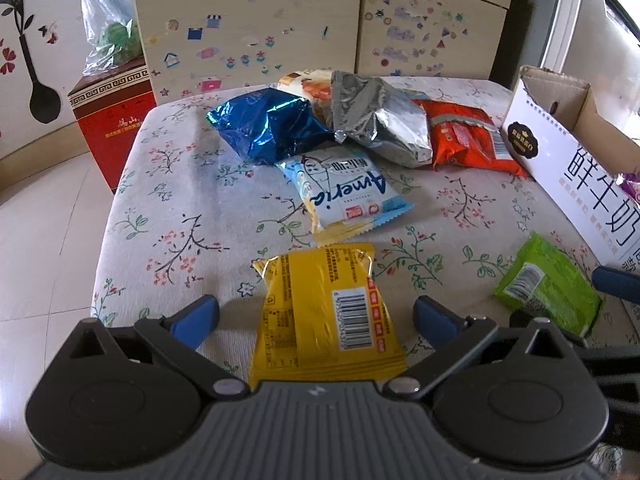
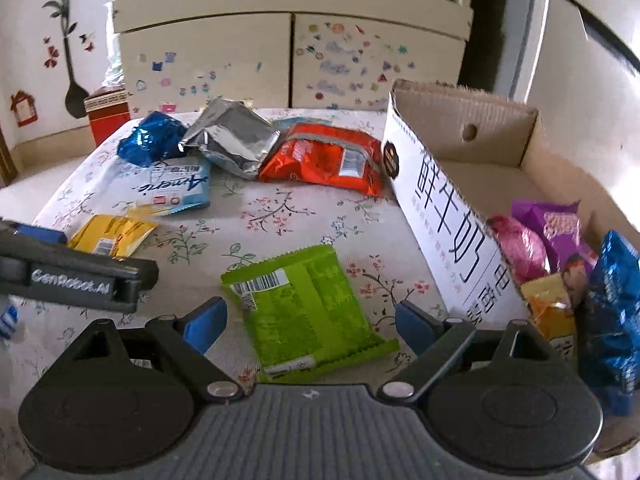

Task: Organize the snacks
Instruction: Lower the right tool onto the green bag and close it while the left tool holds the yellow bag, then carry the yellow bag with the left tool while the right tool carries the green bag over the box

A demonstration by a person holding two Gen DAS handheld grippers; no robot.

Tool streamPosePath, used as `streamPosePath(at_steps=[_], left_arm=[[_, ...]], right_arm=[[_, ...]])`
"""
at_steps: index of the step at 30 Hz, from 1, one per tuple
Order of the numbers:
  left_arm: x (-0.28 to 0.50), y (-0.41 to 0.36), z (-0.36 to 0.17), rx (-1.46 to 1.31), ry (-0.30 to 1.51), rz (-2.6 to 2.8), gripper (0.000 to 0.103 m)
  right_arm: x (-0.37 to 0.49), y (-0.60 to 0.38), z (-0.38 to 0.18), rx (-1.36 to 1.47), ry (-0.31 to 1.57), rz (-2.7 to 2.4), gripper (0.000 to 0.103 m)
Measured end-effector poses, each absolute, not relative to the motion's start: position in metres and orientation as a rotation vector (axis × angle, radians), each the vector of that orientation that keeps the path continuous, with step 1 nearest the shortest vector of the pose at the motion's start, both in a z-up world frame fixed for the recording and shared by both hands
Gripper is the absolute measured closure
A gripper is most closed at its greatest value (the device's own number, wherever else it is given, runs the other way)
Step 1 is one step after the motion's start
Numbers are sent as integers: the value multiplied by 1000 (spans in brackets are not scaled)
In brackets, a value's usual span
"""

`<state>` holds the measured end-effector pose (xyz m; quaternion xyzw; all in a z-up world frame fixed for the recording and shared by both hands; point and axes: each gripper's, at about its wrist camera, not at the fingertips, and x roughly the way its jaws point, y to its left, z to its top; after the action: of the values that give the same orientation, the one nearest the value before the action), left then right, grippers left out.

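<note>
Left gripper (image 1: 316, 314) jaws apart, yellow packet (image 1: 320, 316) lying between them on the floral cloth (image 1: 180, 200) — pads not touching it. Right gripper (image 2: 310, 322) also wide apart, green packet (image 2: 308, 312) between its jaws, unclamped. Cardboard box (image 2: 448, 216) just right of it, several snacks inside.

At twelve o'clock I see a pale cabinet (image 1: 248, 36) with stickers on its doors. At ten o'clock a red box (image 1: 114, 120) stands on the tiled floor (image 1: 48, 208), a clear plastic bag (image 1: 106, 24) on top. A spoon decal (image 1: 38, 88) marks the wall.
</note>
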<state>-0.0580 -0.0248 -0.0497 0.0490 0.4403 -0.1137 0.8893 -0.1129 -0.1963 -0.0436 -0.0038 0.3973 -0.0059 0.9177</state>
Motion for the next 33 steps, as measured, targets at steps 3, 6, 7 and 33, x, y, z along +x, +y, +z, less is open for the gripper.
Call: streamPosePath(at_steps=[3, 6, 7, 33], left_arm=[[-57, -25, -50, 105, 918, -243, 0], [-56, -25, -50, 103, 917, -242, 0], [-57, -25, -50, 101, 915, -240, 0], [-82, -19, -26, 78, 846, -249, 48]], right_arm=[[-110, -197, -47, 2, 823, -11, 8], [-108, -195, -48, -10, 819, -8, 7], [-107, -195, -48, -13, 818, -5, 7], [-125, -188, -21, -34, 790, 45, 45]])
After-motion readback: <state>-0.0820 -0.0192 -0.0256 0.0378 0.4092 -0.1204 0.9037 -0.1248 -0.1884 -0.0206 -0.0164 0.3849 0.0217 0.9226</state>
